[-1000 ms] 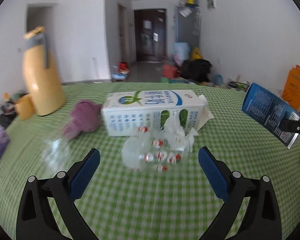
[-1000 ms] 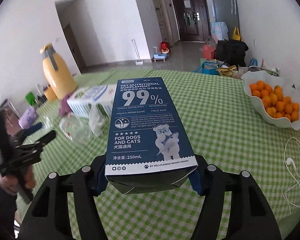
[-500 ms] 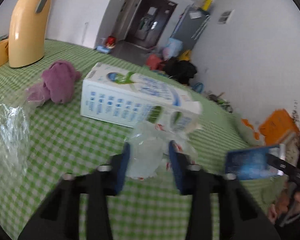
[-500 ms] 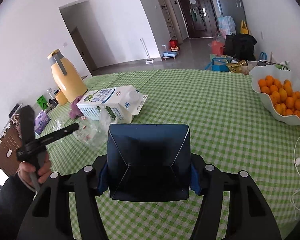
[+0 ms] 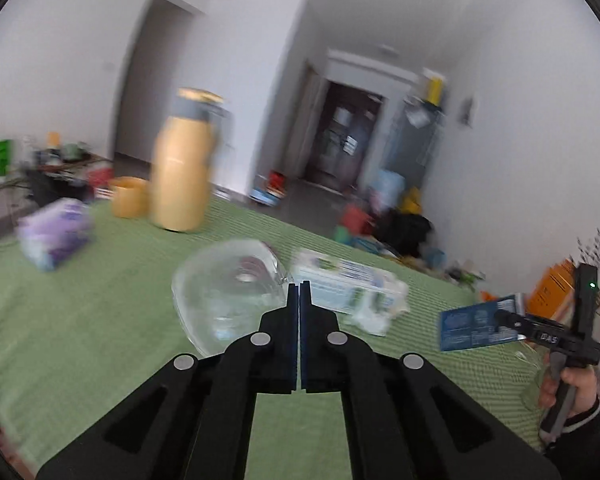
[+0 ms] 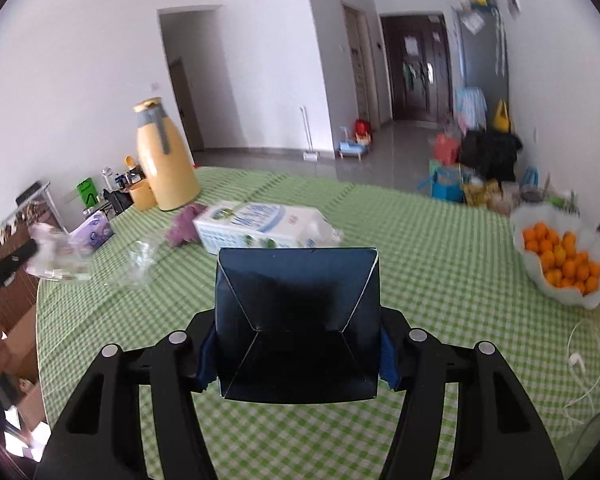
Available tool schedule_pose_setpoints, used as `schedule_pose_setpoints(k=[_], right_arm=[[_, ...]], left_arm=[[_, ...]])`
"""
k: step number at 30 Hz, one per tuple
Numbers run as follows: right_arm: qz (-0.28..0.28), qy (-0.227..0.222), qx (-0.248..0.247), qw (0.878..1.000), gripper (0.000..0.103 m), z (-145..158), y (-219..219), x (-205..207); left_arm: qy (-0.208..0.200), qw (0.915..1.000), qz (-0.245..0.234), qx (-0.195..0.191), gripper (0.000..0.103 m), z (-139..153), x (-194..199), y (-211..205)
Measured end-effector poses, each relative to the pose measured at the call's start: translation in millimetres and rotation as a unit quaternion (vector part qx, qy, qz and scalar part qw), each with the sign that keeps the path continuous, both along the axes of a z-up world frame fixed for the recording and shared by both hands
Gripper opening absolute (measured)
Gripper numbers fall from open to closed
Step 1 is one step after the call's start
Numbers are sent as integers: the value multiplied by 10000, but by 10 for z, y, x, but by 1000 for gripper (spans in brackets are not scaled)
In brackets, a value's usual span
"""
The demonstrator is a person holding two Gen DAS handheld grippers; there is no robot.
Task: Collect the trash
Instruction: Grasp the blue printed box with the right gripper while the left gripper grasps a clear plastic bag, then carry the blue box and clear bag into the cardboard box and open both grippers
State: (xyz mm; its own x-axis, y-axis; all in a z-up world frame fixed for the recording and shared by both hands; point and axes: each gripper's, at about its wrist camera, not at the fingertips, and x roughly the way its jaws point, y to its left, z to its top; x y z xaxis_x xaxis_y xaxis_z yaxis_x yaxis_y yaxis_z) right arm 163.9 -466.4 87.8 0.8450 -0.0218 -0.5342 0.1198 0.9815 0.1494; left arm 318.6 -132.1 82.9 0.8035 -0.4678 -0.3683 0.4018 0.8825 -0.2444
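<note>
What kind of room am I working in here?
Likely a home dining area: a table in a green checked cloth, a bowl of oranges, a yellow thermos, and a hallway to a dark door.

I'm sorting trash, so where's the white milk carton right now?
In the right wrist view the white milk carton lies on the green checked table, just beyond the held blue box, beside the purple cloth.

It looked like a lived-in home: a table under green checked cloth, a yellow thermos jug at ten o'clock, a bowl of oranges at three, and probably a front door at twelve.
</note>
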Motion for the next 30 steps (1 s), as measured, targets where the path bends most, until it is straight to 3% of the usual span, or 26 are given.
schedule_pose_setpoints(k=[2,5,9,13,15,19,25,28,29,30], right_arm=[[123,-120,-310,9994,59,49,287,-14],[493,-169,-495,9974,59,68,751,22],[1087,-183,-402,9931,59,139,1423,204],[1894,-178,-423,9808,59,200,2358,450],[2261,-187,-409,9731,59,212,2812,547],[3056,-170,-452,9509,59,196,3790,659],[4022,46,-565,9138,59,43,5038,784],[4354,290,-570,8980,59,-138,5605,926],[4461,397,-548,8924,59,-208,5766,974],[4618,592,-478,8837,59,-324,5997,1051]], left_arm=[[-139,9995,251,109,0,17,-147,407],[-5,9968,776,211,0,-28,-258,1054],[132,9897,1412,205,0,-80,-456,1947],[111,9783,2062,163,0,-165,-697,2686],[205,9687,2470,143,0,-274,-767,3052],[769,9520,2961,-57,0,-744,-881,3775],[1572,9316,3256,-374,0,-1425,-848,4439],[1891,9226,3348,-328,0,-1687,-772,4664],[2026,9197,3352,-265,16,-1743,-750,4634],[2149,9208,3250,-192,42,-1795,-764,4609]])
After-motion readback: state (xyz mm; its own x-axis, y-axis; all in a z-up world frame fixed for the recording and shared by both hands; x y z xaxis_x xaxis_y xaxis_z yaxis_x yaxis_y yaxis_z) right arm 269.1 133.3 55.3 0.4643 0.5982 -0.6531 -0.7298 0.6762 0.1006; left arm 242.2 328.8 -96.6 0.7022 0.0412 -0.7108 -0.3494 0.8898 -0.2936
